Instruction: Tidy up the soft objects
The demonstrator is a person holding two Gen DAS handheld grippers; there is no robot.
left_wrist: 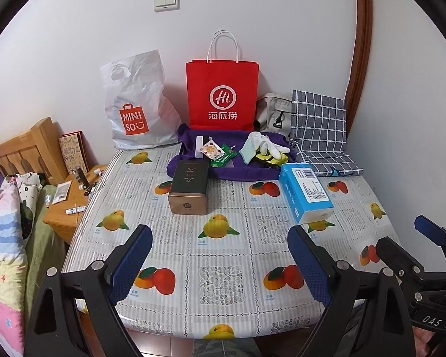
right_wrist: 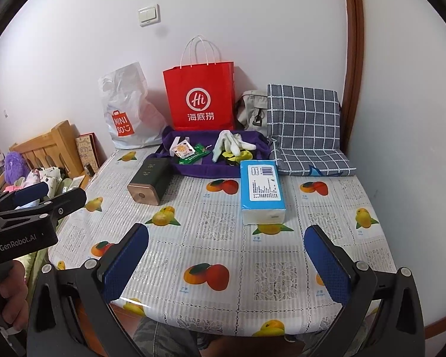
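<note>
Where the table (left_wrist: 223, 247) meets the wall, we read "MINISO" on a white bag (left_wrist: 133, 101) and "Hi" on a red bag (left_wrist: 222, 95). Our left gripper (left_wrist: 220, 267), marked "GenRobot.AI", and right gripper (right_wrist: 226, 264) both hang released, grasping nothing.

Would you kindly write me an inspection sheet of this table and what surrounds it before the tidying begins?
Surface: table under a fruit-print cloth, near half bare.
Job's things: white gloves, yellow-black item and snack packets lie on the purple cloth bag; blue tissue pack in front of it, checked cushion at back right.
Clutter: dark tin box lying on its side; red paper bag, white plastic bag and grey bag against the wall.
Grippers: left gripper and right gripper both open, empty, above the near edge.
Cables: nothing seen.
Surroundings: wooden bedside table with small items, bedding at left, wall switch.
</note>
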